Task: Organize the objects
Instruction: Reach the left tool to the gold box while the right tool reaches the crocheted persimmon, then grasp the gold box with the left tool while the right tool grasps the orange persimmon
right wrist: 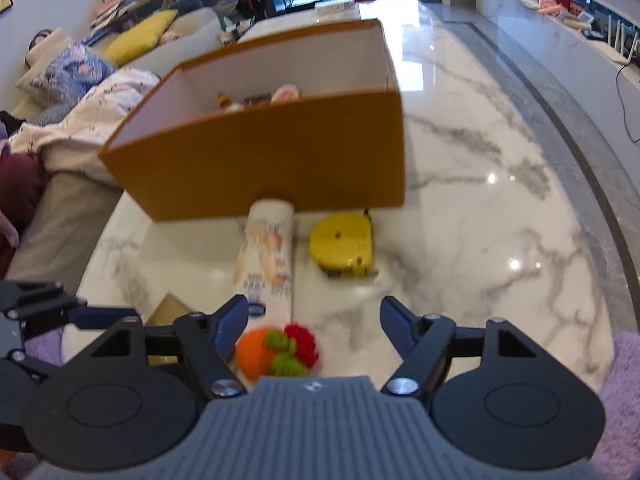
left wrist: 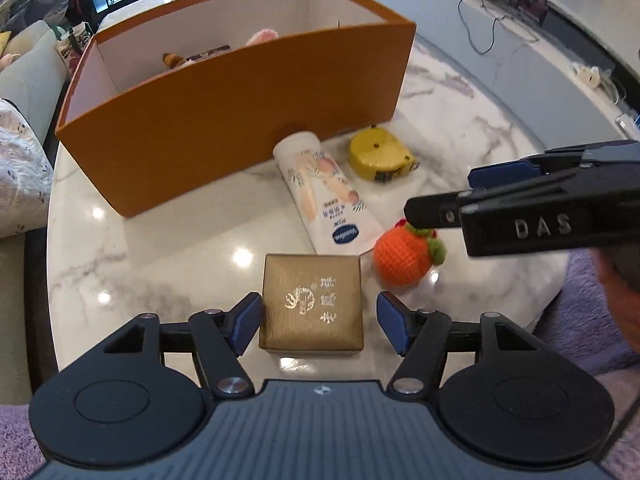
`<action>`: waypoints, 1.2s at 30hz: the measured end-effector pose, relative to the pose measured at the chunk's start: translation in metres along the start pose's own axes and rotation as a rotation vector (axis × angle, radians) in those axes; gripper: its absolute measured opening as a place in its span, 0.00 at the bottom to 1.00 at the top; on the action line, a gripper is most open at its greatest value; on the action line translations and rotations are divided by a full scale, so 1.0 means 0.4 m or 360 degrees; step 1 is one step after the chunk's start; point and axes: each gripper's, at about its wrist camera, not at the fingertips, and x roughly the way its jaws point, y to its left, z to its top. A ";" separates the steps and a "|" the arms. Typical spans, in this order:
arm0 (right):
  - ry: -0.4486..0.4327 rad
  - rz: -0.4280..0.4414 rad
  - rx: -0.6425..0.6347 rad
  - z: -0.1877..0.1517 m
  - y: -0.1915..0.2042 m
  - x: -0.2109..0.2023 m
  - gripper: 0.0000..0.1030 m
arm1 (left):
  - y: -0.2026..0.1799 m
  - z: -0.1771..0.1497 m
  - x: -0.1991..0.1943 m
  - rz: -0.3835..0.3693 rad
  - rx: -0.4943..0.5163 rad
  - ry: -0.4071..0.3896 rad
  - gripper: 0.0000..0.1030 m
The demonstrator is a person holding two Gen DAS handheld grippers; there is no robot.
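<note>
A gold gift box (left wrist: 312, 304) sits on the marble table between the open fingers of my left gripper (left wrist: 318, 322), not clamped. Beyond it lie a white lotion tube (left wrist: 324, 196), a yellow tape measure (left wrist: 378, 154) and an orange crocheted fruit (left wrist: 406, 258). My right gripper (left wrist: 438, 196) hovers above the fruit. In the right wrist view that gripper (right wrist: 314, 326) is open, with the fruit (right wrist: 276, 350) just below and between its fingers, the tube (right wrist: 266, 256) and tape measure (right wrist: 344, 246) ahead. An open orange box (left wrist: 224, 120) (right wrist: 272, 160) holds several items.
The marble table (left wrist: 160, 248) (right wrist: 480, 240) is round, with its edge near on the left and right. A sofa with cushions and a blanket (right wrist: 92, 92) lies to the left. A low cabinet with cables (left wrist: 520, 40) runs along the right.
</note>
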 end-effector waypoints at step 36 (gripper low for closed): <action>0.0125 0.0021 -0.0022 0.021 0.023 0.042 0.54 | 0.074 0.004 -0.006 -0.0175 -0.0235 -0.0065 0.67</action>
